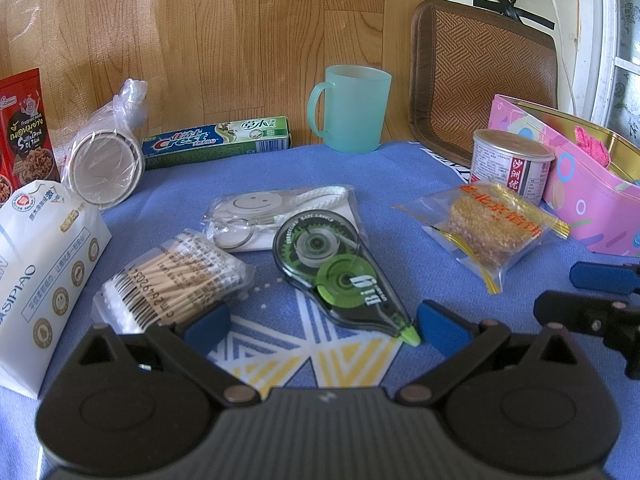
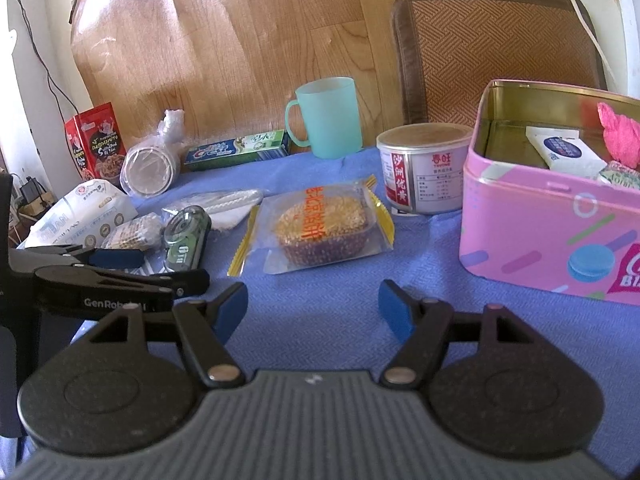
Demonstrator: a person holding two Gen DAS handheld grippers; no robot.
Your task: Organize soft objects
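My left gripper is open just above the blue cloth, with the tip of a green correction-tape dispenser lying between its blue pads. A bag of cotton swabs lies by its left pad and a white tissue pack sits further left. My right gripper stands open over bare cloth, nothing between its fingers. Ahead of it lies a wrapped cake. The open pink tin at the right holds a pink cloth and a small white pack.
Along the back stand a teal mug, a toothpaste box, wrapped paper cups, a red snack box and a round can. A bagged smiley keyring lies mid-cloth. A woven chair back rises behind.
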